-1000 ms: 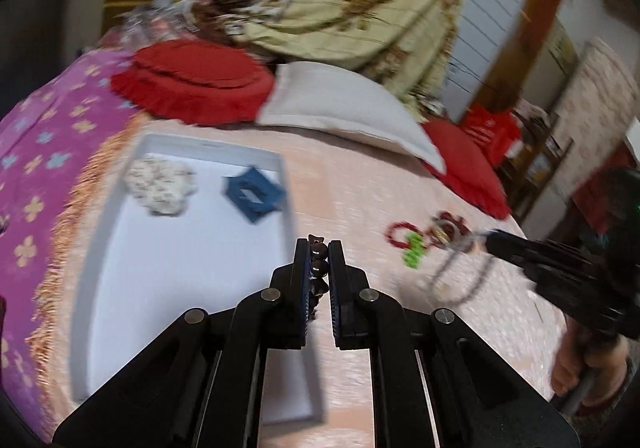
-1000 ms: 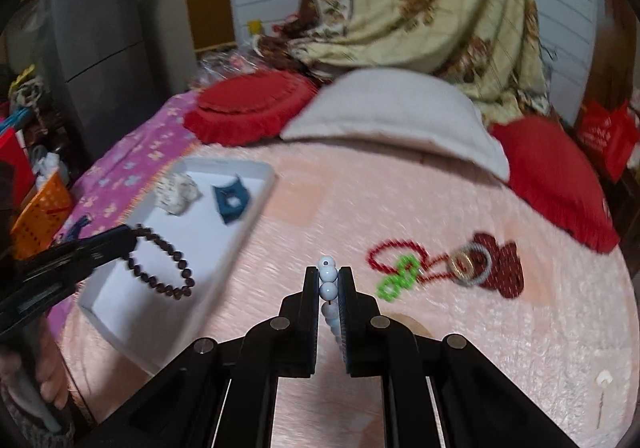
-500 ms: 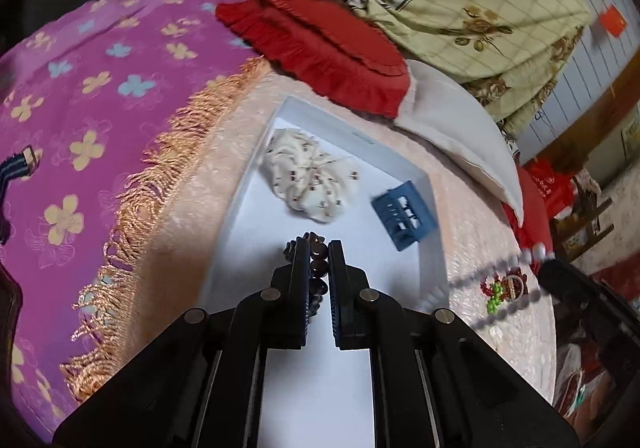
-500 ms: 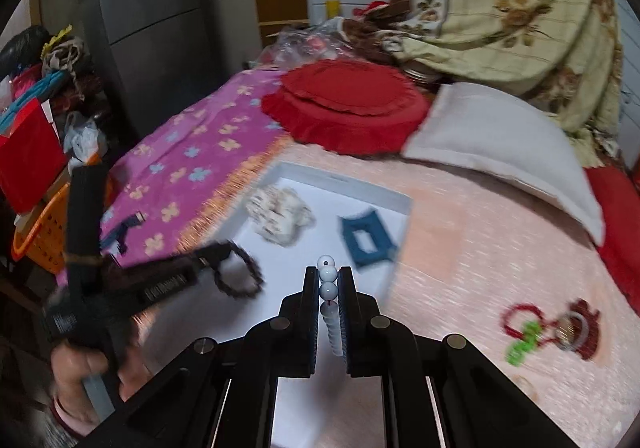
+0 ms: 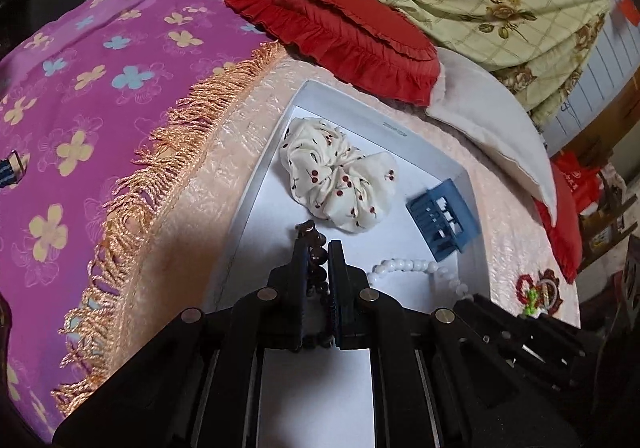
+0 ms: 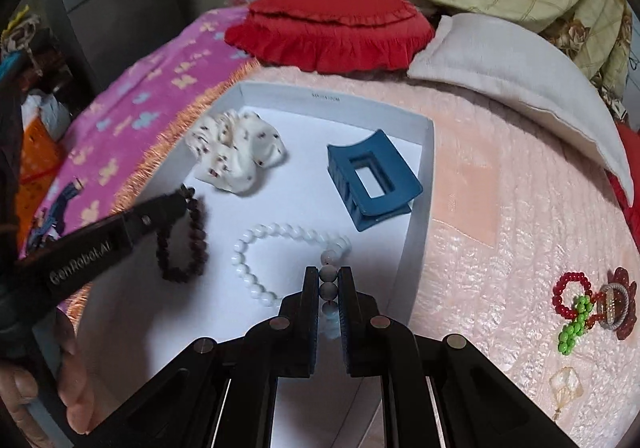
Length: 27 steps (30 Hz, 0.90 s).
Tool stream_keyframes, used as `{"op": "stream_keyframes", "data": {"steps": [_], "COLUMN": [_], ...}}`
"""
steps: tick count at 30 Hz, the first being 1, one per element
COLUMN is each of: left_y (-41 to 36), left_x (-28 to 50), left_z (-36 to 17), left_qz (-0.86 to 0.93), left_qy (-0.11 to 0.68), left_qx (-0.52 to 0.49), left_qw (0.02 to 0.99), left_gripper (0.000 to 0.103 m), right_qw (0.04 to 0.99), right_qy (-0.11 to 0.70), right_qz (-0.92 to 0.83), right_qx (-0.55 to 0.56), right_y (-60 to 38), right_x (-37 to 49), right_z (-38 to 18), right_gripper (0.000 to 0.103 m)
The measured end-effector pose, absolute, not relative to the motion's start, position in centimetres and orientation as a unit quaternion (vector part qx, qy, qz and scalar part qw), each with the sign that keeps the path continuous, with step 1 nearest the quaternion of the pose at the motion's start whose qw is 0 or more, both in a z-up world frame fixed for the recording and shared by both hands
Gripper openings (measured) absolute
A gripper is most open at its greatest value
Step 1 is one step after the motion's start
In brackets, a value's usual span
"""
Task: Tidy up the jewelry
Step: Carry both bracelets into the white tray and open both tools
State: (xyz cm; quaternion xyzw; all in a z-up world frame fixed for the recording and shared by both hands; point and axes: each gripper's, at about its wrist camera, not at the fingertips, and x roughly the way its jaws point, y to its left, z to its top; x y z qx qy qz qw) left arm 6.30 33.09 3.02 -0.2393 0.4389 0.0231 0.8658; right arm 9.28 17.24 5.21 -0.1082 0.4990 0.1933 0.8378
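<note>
A white tray (image 6: 425, 184) lies on the pink blanket; inside are a cherry-print scrunchie (image 6: 236, 152) (image 5: 336, 176) and a blue claw clip (image 6: 372, 180) (image 5: 444, 220). My left gripper (image 5: 318, 248) (image 6: 185, 195) is shut on a dark brown bead bracelet (image 6: 186, 248), which hangs just over the tray's left part. My right gripper (image 6: 329, 278) (image 5: 466, 300) is shut on a white bead bracelet (image 6: 256, 248) (image 5: 404, 264); its loop rests on the tray floor between the two grippers. Both grippers point steeply down.
On the blanket right of the tray lie a red bead bracelet (image 6: 568, 286), green beads (image 6: 576, 324), a ring on a dark red flower piece (image 6: 618, 300) and a clear pendant (image 6: 564, 384). A red cushion (image 6: 332, 28) and a white pillow (image 6: 520, 76) lie behind. A hand (image 6: 60, 388) holds the left gripper.
Both grippers have swung left from over the blanket to over the tray and come down. The white bracelet's loop now lies on the tray floor. Both grips are unchanged.
</note>
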Motion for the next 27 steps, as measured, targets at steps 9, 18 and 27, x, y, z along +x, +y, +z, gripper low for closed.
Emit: {"op": "stream_keyframes", "data": {"steps": [9,18,27], "left_y": [31.8,33.3,36.9], "left_x": [5.2,1.7,0.9], "left_z": [5.6,8.3,7.0], "left_qz": [-0.016,-0.038,0.072], "left_qy": [0.405,0.346,0.356], "left_qx": [-0.213,-0.239,-0.261], "left_qw": [0.889,0.906,0.894], "left_gripper": [0.053,0.059,0.059], "right_qw": [0.839,0.869,0.862], "right_qy": [0.49,0.438,0.468], "right_qz": [0.196,0.176,0.167], "right_qx": [-0.131,-0.148,-0.1], "right_y": [17.9,15.8,12.1], "right_x": [9.2,5.8,3.7], "right_z": [4.4,7.2,5.7], "right_gripper": [0.036,0.048,0.047]}}
